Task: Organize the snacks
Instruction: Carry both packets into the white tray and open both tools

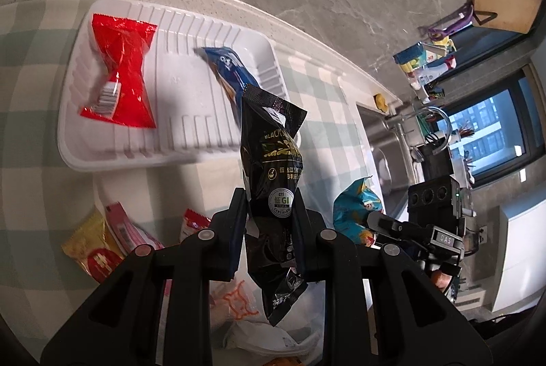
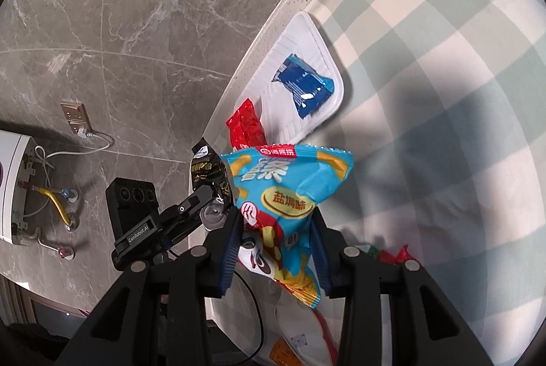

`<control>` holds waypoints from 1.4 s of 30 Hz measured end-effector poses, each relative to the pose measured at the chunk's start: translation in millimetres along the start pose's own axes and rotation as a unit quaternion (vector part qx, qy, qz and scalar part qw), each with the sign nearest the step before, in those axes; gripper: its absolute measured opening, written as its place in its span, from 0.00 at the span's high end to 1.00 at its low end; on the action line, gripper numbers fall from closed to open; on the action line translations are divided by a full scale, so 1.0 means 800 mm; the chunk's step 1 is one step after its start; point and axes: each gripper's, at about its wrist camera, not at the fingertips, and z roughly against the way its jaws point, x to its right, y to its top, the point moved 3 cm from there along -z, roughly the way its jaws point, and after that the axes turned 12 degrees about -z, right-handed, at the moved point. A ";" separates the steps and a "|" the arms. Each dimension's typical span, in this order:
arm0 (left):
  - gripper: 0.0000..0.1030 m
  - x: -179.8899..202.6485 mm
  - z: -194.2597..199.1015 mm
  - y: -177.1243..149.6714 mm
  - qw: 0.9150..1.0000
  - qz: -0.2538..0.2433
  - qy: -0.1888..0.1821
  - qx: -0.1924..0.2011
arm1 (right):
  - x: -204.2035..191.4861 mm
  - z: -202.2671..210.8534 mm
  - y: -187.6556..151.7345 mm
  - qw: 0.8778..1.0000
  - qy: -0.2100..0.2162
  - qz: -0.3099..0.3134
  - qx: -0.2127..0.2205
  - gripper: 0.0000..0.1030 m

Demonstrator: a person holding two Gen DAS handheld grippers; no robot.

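My left gripper (image 1: 270, 212) is shut on a black snack packet (image 1: 271, 154) and holds it above the table, just in front of a white tray (image 1: 163, 82). The tray holds a red packet (image 1: 121, 69) and a blue packet (image 1: 232, 75). My right gripper (image 2: 276, 229) is shut on a light-blue chip bag (image 2: 283, 195); this bag also shows in the left wrist view (image 1: 355, 209). In the right wrist view the tray (image 2: 300, 34) lies ahead with the blue packet (image 2: 303, 84) and red packet (image 2: 245, 127), and the black packet (image 2: 208, 171) hangs to the left.
A green-and-white checked cloth (image 1: 30, 113) covers the table. Loose snacks lie near me: a yellow packet (image 1: 92, 253), pink packets (image 1: 126, 229) and a white plastic bag (image 1: 266, 332). A steel sink (image 1: 385, 147) sits to the right. The table edge (image 2: 266, 24) borders a grey marble wall.
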 end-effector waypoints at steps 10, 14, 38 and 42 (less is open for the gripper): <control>0.78 -0.013 -0.004 0.022 1.000 0.003 0.011 0.003 | -0.019 -0.011 0.035 1.000 -0.006 0.011 -0.002 0.61; 0.78 -0.018 -0.008 0.034 1.000 0.004 0.014 0.004 | -0.027 -0.018 0.051 1.000 -0.009 0.016 -0.002 0.61; 0.78 -0.072 -0.050 0.105 0.999 0.037 0.037 0.007 | -0.055 -0.088 0.154 0.996 -0.057 0.067 -0.018 0.61; 0.78 -0.081 -0.061 0.114 0.998 0.044 0.038 0.005 | -0.058 -0.098 0.171 0.994 -0.069 0.078 -0.022 0.61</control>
